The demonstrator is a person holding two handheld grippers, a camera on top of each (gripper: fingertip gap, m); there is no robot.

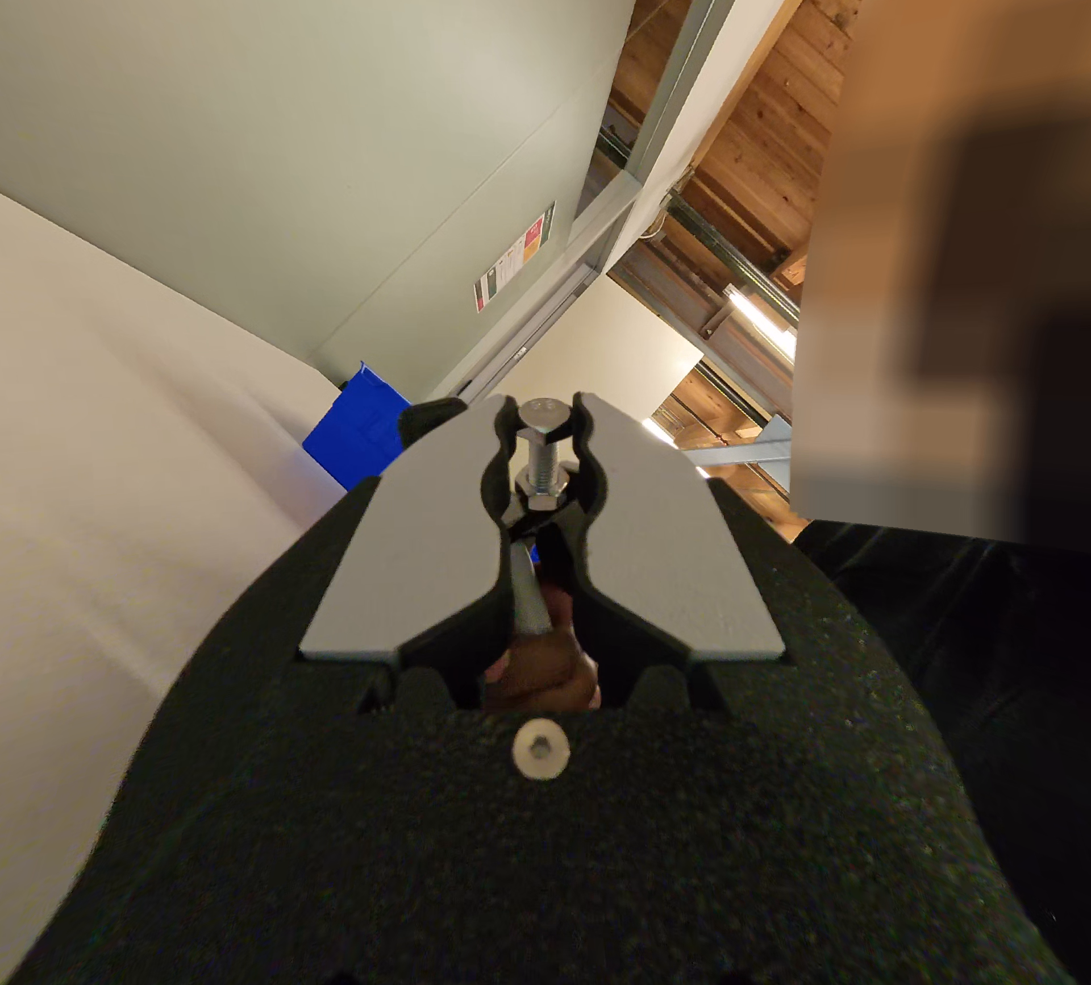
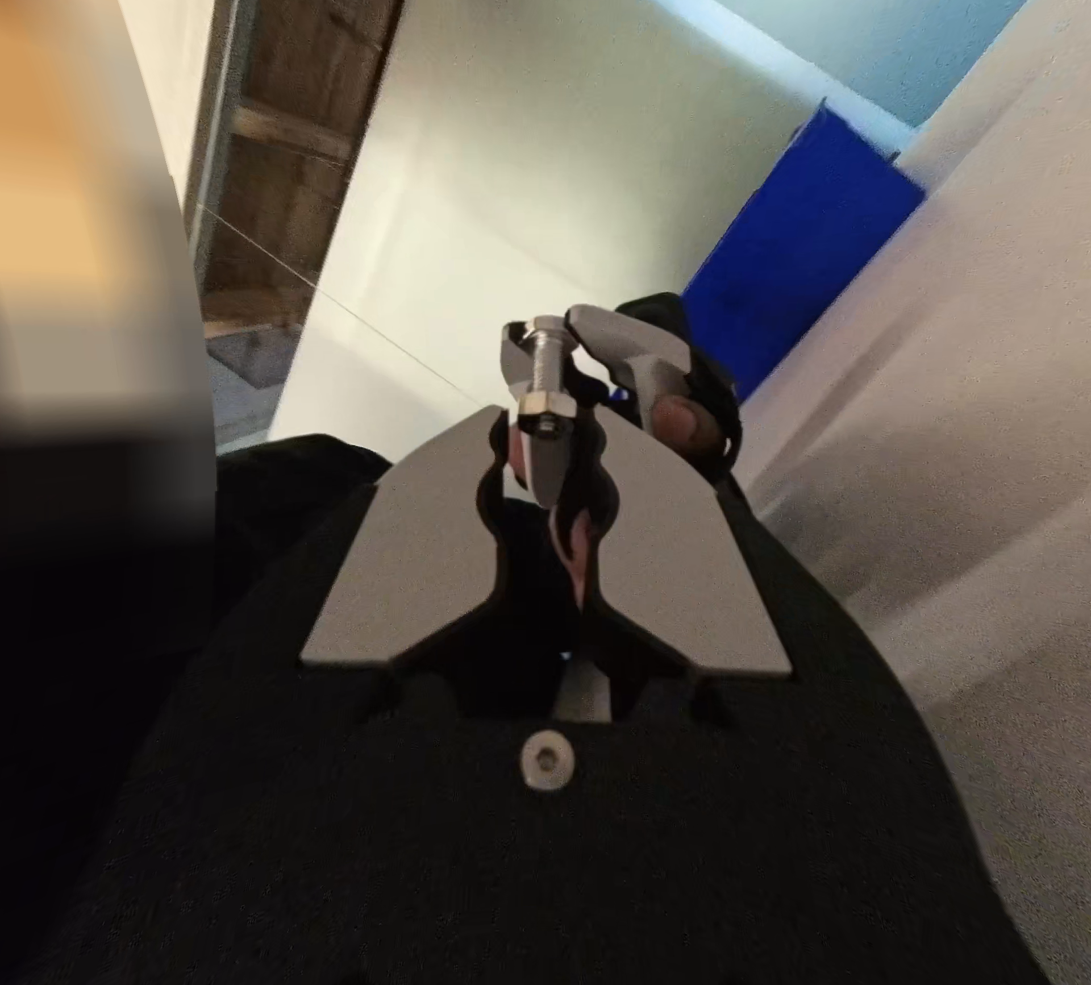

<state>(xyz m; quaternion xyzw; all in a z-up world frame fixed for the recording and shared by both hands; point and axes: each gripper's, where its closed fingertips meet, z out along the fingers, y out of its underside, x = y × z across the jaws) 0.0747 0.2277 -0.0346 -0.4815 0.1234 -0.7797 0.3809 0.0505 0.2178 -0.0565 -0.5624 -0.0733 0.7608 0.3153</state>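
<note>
Left wrist view: left tongs (image 1: 544,413) clamp a silver bolt (image 1: 542,440) by its hex head, nut (image 1: 540,490) threaded lower down.

Right wrist view: right tongs (image 2: 546,419) sit narrow around that nut (image 2: 544,406); contact unclear. Blue bin (image 2: 797,260) behind.

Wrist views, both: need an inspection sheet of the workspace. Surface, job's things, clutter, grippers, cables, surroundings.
Surface: white slab beside the grippers; table or panel, cannot tell.
Job's things: steel bolt with a nut threaded on its shank, held up in the air.
Clutter: blue bin beyond the slab.
Grippers: left gripper clamps the bolt head. Right gripper has its fingertips around the nut; contact cannot be told. A thumb rests on the left gripper.
Cables: nothing seen.
Surroundings: pale wall with a poster, wood ceiling, strip light.
</note>
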